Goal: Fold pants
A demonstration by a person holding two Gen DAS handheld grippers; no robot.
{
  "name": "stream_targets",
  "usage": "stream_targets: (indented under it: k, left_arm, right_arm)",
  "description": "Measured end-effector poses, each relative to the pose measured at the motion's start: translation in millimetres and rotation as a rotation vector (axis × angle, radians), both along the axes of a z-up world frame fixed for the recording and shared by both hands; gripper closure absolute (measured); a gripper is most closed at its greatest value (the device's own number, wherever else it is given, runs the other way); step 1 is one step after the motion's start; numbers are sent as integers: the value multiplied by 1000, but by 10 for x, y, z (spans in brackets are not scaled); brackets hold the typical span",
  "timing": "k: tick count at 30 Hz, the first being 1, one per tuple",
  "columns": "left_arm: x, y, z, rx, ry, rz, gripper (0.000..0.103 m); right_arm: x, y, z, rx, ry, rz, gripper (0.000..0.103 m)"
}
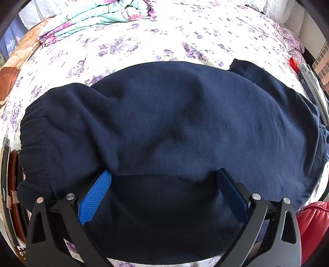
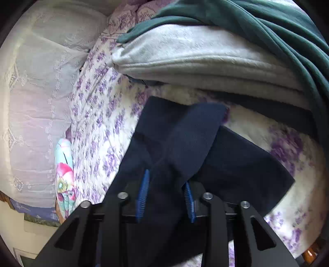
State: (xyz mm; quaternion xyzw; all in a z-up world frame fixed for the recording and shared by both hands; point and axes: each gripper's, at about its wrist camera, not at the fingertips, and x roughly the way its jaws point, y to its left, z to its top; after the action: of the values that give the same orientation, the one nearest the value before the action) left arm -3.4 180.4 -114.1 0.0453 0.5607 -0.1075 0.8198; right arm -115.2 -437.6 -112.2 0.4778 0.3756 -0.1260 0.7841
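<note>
Dark navy pants [image 1: 164,113] lie spread across the flowered bed sheet [image 1: 144,41], their gathered waistband [image 1: 33,139] at the left. My left gripper [image 1: 164,173] hovers low over the near edge of the pants, jaws wide apart, blue pads [image 1: 96,195] not pressing the cloth. In the right wrist view a navy pant leg [image 2: 185,133] rises off the sheet [image 2: 98,115] into my right gripper [image 2: 166,177]. Its two blue pads [image 2: 143,195] sit close together, pinching a bunched fold of that leg. The leg's hem end [image 2: 205,115] hangs folded over beyond the fingertips.
A folded pastel floral blanket [image 1: 92,18] lies at the far side of the bed. A grey folded blanket [image 2: 195,59] under a green one [image 2: 277,26] sits just beyond the pant leg. A white pillow [image 2: 37,82] is at the left, a red cushion [image 1: 314,221] at the near right.
</note>
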Motion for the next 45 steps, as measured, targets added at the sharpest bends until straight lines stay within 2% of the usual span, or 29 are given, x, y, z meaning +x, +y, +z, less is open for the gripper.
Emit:
stream_targets:
  k: [4,6,7,10,11,12,13,15,16,17,18,19,22,26,28,29,30,31,33,34,35,37,38,39,41,43,44,45]
  left_arm:
    - [22,-8,0,-3,4,-3,4]
    - [20,-5,6,-5,6,-4,4]
    - [17,11,9,-7,6,-3,4]
    - [13,22,14,-10,4,-1,4]
    - [11,23,11,-8,2,-1,4]
    - [12,16,9,-1,1,-6,4]
    - [17,9,8,6,4,-13,4]
    - [36,12,15,2,14,-19,4]
    - [44,13,17,1,15,-19,4]
    - [50,9,15,4,15,-20,4]
    - [56,1,14,10,14,-22,4]
    - [65,-2,15,11,13,-21,4]
    - [76,-30,22,13,2,-15,4]
    - [-15,-93,-3,12,-14,-5,4]
    - [-43,-96,-12,6,-23,0,4]
    - [-47,-103,-11,6,-23,3,4]
    - [-67,-95,-14,4,-21,7,4]
    - [-77,-91,-9,2,-16,10,4]
    - [-107,-63,-1,-3,-10,22,4]
    - [-114,-55,6,-4,-12,29,4]
    - [-110,-44,5,-6,-14,34,4]
    - [-130,-49,12,-13,-23,39,4]
    - [-145,-62,14,-4,-26,37,4]
    - [-173,-73,17,10,-25,32,4]
    - [-193,-62,50,12,-13,35,4]
    - [-222,27,90,-23,-14,64,4]
    - [-230,73,107,-34,-20,78,4]
    - [-232,105,122,-36,-26,92,4]
  right_arm:
    - [-26,129,549,-52,-120,66,96]
    - [-194,111,759,-89,-141,63,97]
    - [-337,70,752,-101,-123,38,97]
    - [-710,-84,223,-98,70,-32,96]
    - [-794,-122,0,-55,121,-43,96]
    - [-906,-149,-197,29,132,-75,96]
    - [-996,-150,-249,84,102,-114,95]
    - [-1082,-145,-164,110,35,-145,90]
    - [-1095,-158,-105,92,25,-143,86]
    - [-1118,-182,-65,77,27,-151,62]
    - [-1146,-209,-42,61,32,-170,45]
    - [-1173,-238,-45,49,37,-191,43]
    - [-1144,-337,-212,103,14,-224,43]
    - [-711,-342,-369,135,-22,-149,44]
    - [-500,-310,-319,87,-20,-112,62]
    - [-440,-314,-224,90,-51,-103,84]
    - [-426,-311,-35,81,-111,-91,85]
    - [-402,-264,206,26,-158,-54,86]
    - [-389,-115,648,-184,-192,62,86]
    - [-427,-126,644,-224,-166,79,86]
    - [-473,-214,485,-215,-101,73,86]
    - [-596,-462,-161,-95,100,50,85]
    - [-655,-503,-372,-36,145,49,86]
    - [-749,-523,-340,-14,92,15,81]
    - [-793,-563,-68,-68,73,-17,74]
    - [-888,-723,346,-228,53,-101,61]
    - [-930,-810,512,-293,58,-156,58]
    - [-927,-879,725,-345,24,-190,58]
